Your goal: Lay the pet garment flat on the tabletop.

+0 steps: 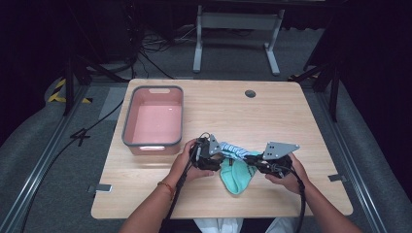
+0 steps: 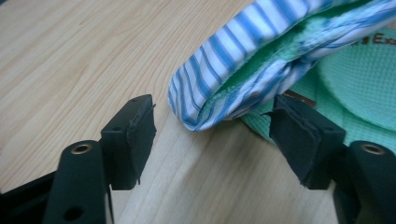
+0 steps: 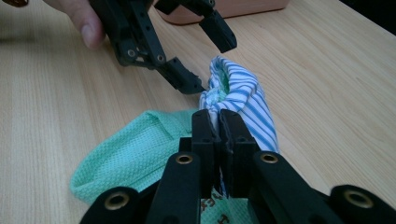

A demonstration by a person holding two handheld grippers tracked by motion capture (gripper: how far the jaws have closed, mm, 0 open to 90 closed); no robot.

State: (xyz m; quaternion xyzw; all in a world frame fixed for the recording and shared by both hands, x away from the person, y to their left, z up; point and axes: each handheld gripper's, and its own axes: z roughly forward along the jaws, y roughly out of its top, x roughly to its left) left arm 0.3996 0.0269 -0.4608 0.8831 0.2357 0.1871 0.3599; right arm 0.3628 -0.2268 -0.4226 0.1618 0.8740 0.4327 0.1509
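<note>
Pale wood-grain table [image 1: 291, 126] stands on grey carpet in a dark room, a metal frame behind it. Near its left edge sits a pink tub [image 1: 154, 121]. At the front lies a green cloth [image 1: 236, 177] with a blue-striped band [image 2: 243, 51]; the right hand-held gripper [image 3: 219, 116] pinches this cloth, while the left hand-held gripper [image 2: 212, 128] gapes around the striped fold.
</note>
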